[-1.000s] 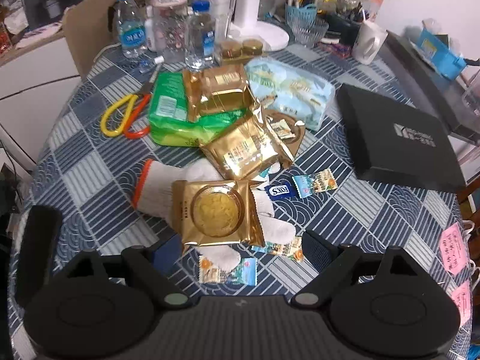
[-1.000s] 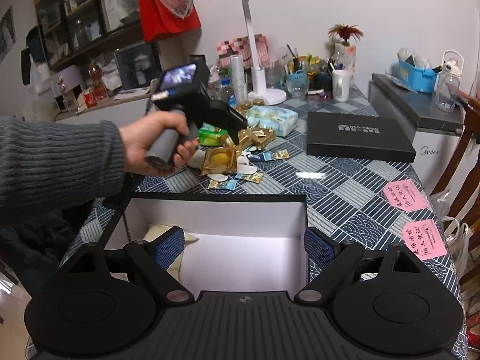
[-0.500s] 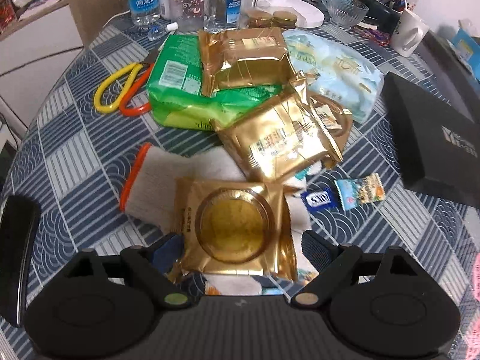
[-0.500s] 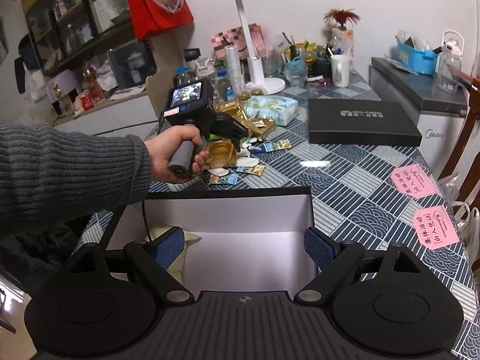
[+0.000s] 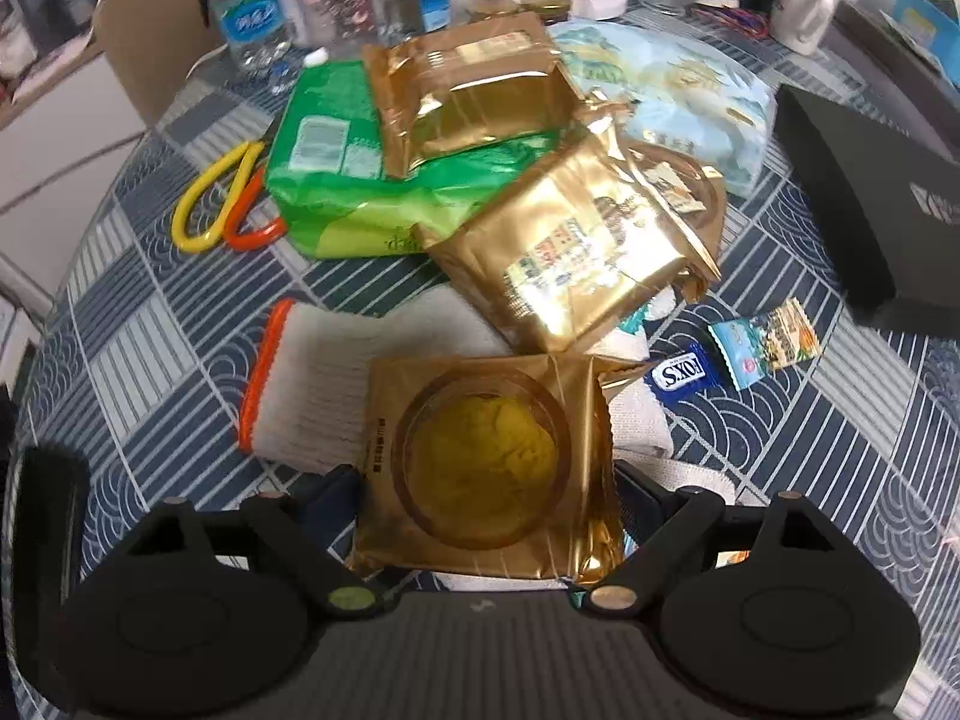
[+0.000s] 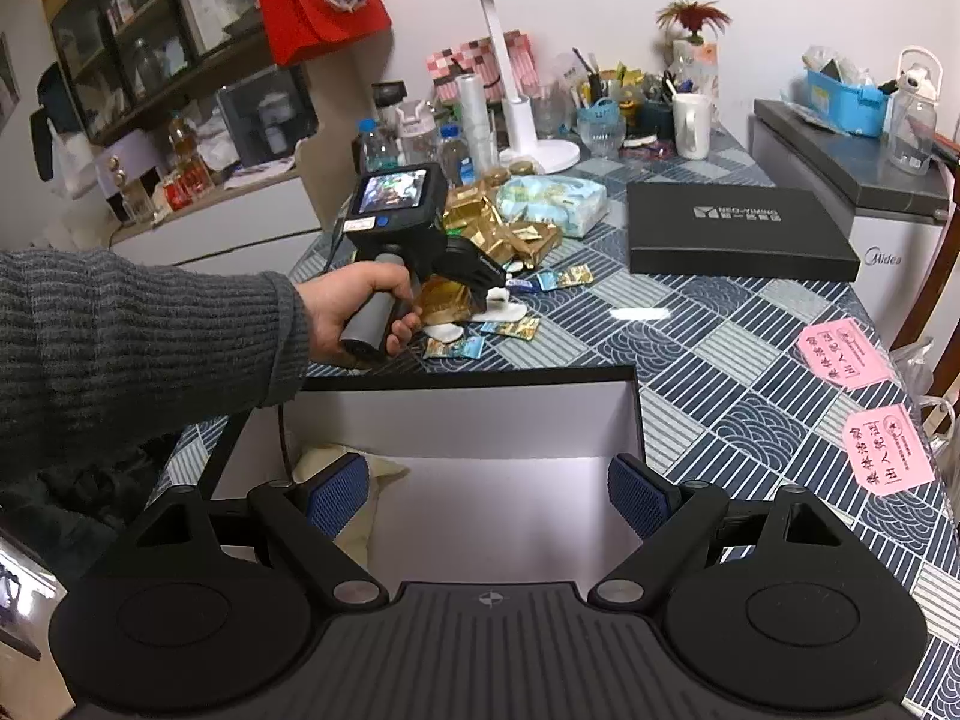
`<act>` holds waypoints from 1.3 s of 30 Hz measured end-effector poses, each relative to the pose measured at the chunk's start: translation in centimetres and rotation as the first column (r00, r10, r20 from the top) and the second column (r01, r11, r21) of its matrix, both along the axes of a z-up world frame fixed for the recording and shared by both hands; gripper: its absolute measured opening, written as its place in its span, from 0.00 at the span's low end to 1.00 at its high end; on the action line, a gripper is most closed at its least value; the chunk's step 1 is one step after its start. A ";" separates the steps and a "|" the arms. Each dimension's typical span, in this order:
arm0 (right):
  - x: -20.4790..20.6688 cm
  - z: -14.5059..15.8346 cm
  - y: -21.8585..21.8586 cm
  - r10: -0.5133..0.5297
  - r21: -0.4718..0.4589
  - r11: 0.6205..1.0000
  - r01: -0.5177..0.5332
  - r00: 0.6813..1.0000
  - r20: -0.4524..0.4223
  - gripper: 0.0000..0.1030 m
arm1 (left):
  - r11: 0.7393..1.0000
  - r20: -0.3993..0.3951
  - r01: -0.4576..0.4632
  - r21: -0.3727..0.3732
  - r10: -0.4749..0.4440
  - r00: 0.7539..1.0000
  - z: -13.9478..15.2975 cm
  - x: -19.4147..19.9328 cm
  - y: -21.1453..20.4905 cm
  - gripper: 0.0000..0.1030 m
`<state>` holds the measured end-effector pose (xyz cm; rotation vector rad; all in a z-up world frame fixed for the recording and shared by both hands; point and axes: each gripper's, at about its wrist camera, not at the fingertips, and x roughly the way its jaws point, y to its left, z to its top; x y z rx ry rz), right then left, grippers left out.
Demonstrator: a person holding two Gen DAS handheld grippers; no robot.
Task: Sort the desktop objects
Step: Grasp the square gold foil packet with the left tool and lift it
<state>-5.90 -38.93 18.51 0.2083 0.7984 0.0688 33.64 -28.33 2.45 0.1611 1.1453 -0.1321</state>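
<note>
A gold packet with a round yellow cake (image 5: 486, 468) lies on a white glove with an orange cuff (image 5: 312, 384). My left gripper (image 5: 486, 498) straddles the packet, its fingers wide apart on either side, close to the edges; I cannot tell if they touch. It also shows in the right wrist view (image 6: 474, 294), held low over the packet (image 6: 444, 303). My right gripper (image 6: 489, 495) is open and empty above an open white-lined box (image 6: 468, 414) that holds a cream cloth item (image 6: 354, 474).
More gold packets (image 5: 576, 258), a green pack (image 5: 336, 180), a light blue tissue pack (image 5: 672, 90), yellow-orange scissors (image 5: 222, 204) and small candies (image 5: 768, 342) lie on the patterned table. A black box (image 5: 876, 192) lies at right. Bottles and a lamp stand at the back.
My left gripper has moved forward and down until the cake packet sits between its fingers. My right gripper has stayed over the box.
</note>
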 end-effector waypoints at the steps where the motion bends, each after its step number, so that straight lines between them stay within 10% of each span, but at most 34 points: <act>1: 0.0 0.0 0.0 0.000 0.000 1.000 0.000 1.000 -0.001 0.85 | 1.000 0.013 -0.005 0.008 0.005 1.000 0.1 -0.2 -0.1 0.91; 39: -6.6 5.4 3.3 0.021 -0.062 0.998 -0.012 0.991 0.132 0.85 | 0.999 0.160 0.045 -0.028 -0.040 0.986 11.2 -12.9 1.9 0.82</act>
